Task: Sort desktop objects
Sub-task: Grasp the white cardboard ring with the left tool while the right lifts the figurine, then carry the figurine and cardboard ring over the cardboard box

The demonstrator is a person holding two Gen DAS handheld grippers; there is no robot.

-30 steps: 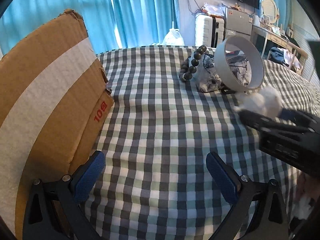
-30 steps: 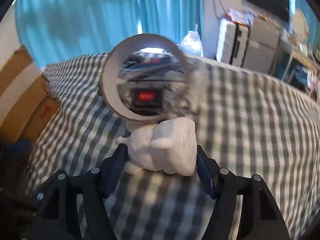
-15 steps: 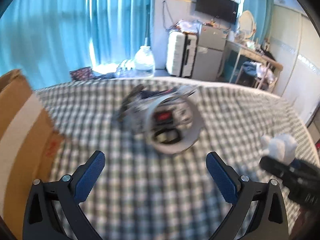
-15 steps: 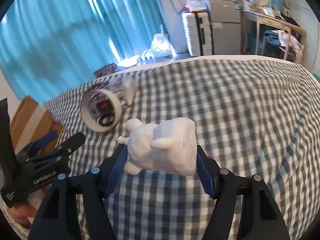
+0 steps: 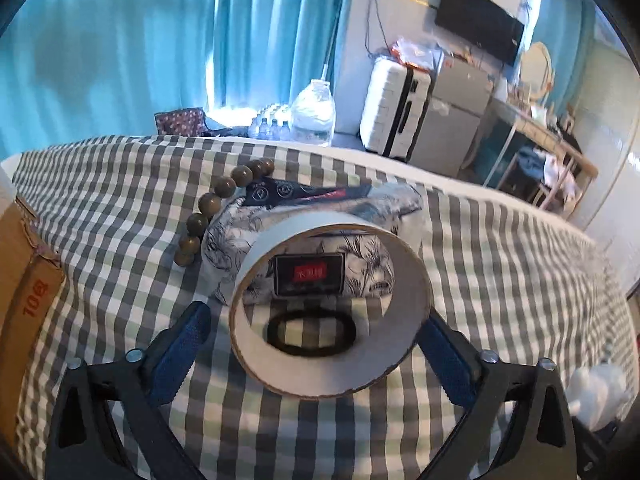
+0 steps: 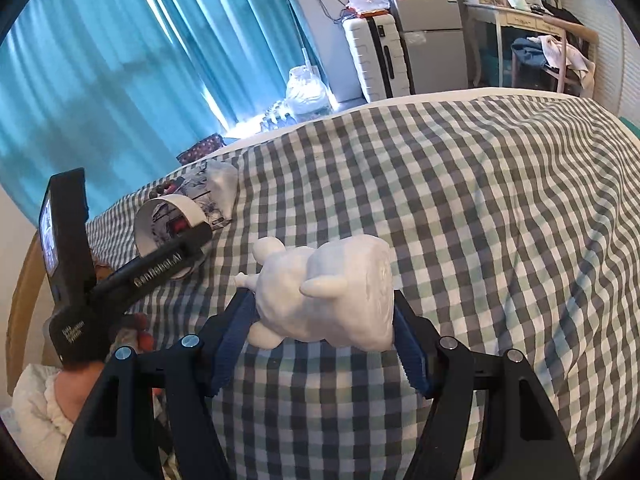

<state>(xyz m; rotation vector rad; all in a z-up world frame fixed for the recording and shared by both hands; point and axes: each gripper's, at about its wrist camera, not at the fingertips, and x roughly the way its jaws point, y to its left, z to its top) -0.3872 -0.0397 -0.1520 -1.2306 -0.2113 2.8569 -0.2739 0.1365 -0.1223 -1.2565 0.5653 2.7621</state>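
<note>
Legibly | cardboard box [image 5: 30, 300]: "10" | left gripper [image 6: 192, 248]: "GenRobot.AI"

Backlit teal curtains [image 5: 140, 52], perhaps a fridge [image 6: 434, 36]

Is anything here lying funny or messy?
Yes. The white tape roll stands on its edge, leaning on a patterned pouch, with a bead bracelet draped against the pouch. A black hair tie lies behind the ring.

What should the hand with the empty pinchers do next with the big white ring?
Probably keep closing on the white tape ring. The left hand-held gripper straddles it, jaws closing but pads not yet pressing. The right hand-held gripper already holds the white toy.
</note>
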